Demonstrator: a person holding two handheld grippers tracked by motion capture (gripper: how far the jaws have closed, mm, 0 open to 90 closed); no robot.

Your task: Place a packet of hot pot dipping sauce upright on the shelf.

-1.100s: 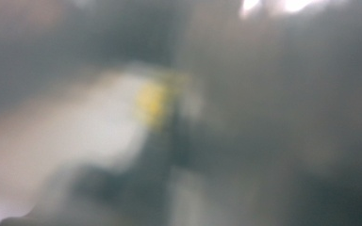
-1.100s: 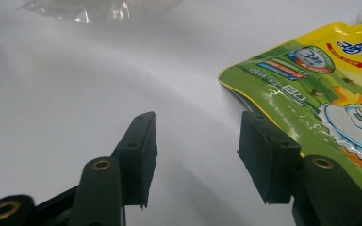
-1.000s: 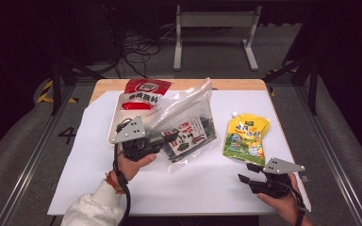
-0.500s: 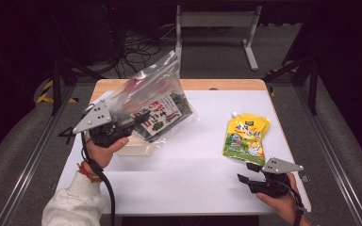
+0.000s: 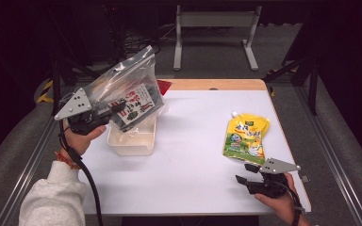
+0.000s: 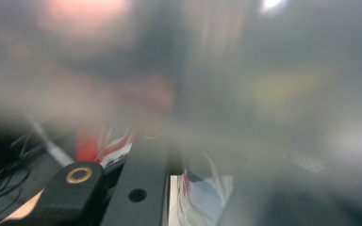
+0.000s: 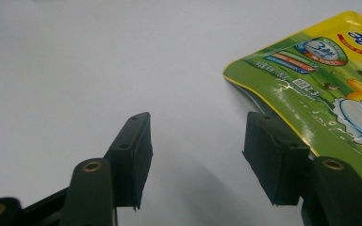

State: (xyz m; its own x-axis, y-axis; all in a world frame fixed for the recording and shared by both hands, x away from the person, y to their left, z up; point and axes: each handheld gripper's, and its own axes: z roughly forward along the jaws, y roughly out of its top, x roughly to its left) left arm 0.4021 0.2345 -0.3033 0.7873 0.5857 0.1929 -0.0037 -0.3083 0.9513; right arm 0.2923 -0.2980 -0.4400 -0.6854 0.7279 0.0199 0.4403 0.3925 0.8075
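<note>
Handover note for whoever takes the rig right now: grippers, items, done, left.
Left gripper: shut on the clear bag, held in the air above the white tray; a dark snack pack is inside the bag.
Right gripper: open, nothing between the jaws, low over the table beside the yellow-green pouch.
Done: snack pack bagged.
Left, probably: pick up the pouch and put it in the bag.
A red packet lies behind the bag.

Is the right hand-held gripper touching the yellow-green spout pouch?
Apart. The right gripper view shows the hand-held gripper open on bare table, beside the pouch.
</note>
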